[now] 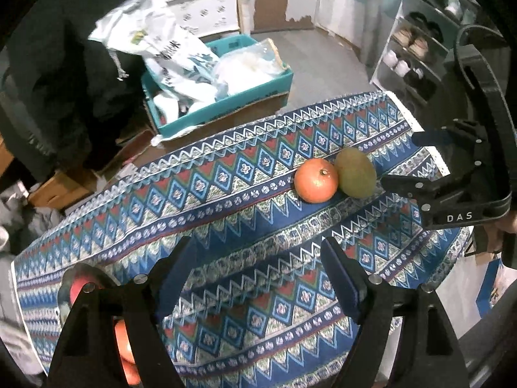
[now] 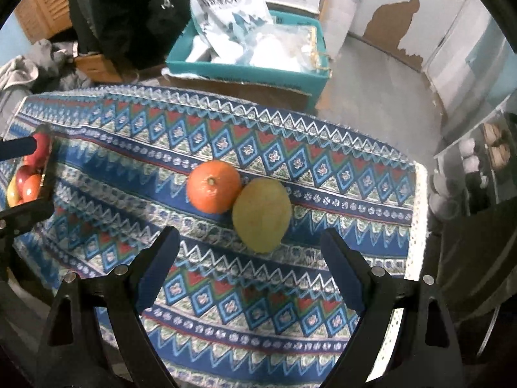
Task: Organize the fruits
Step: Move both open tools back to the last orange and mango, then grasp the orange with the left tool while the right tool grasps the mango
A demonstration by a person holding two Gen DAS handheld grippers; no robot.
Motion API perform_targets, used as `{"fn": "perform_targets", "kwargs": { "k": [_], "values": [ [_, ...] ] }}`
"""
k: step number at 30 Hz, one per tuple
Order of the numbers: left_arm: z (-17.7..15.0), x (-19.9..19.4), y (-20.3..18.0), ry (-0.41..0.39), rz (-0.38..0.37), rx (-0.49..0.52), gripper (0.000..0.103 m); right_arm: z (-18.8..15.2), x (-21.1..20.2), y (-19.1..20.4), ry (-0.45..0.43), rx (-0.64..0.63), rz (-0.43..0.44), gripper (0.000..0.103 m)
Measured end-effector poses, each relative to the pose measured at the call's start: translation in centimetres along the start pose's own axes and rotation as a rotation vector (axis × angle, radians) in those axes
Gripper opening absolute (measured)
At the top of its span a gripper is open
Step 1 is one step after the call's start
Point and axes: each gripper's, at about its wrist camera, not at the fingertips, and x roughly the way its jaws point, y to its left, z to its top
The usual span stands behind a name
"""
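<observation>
fruit on the cloth: we've got an orange (image 2: 214,186) and a greenish mango (image 2: 261,215) touching each other on the patterned tablecloth (image 2: 290,297); orange to the left, mango to the right in both views
left gripper (image 1: 258,278): our jaws stand apart with nothing between them, just cloth underneath; the fruit pair sits well ahead and off to the right
right gripper (image 2: 250,268): jaws apart too, empty; the mango lies just ahead of the gap, so this one's way closer to the fruit
only in the left view: the right gripper comes in from the right edge beside the mango (image 1: 355,173); a shoe rack (image 1: 416,48) behind it
only in the right view: a clear look at the red apples (image 2: 30,174) piled in a container at the left edge of the table; the left view only catches bits of red behind our own finger
background: teal crate (image 2: 252,74) stuffed with bags past the table
</observation>
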Motion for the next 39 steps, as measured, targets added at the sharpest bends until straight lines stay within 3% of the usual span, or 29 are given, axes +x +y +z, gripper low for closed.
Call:
{"fn": "perform_targets", "kwargs": {
  "k": [7,19,24,39],
  "values": [
    [1.5,4.5,0.8,0.052,-0.064,-0.037,0.081,0.2,4.8,-1.6,0.069,0.011,0.009,0.088],
    [2.5,9.9,0.9,0.111,-0.126,-0.082,0.081,0.6,9.5,-2.9,0.097,0.023,0.083,0.087],
    [2.8,10.7,0.6,0.117,-0.141,-0.086,0.081,0.5,10.7,-2.8,0.116,0.029,0.142,0.072],
    [4.2,12.6,-3.1,0.124,-0.217,-0.075,0.081,-2.9,7.4,-7.8,0.041,0.184,0.08,0.071]
  ]
}}
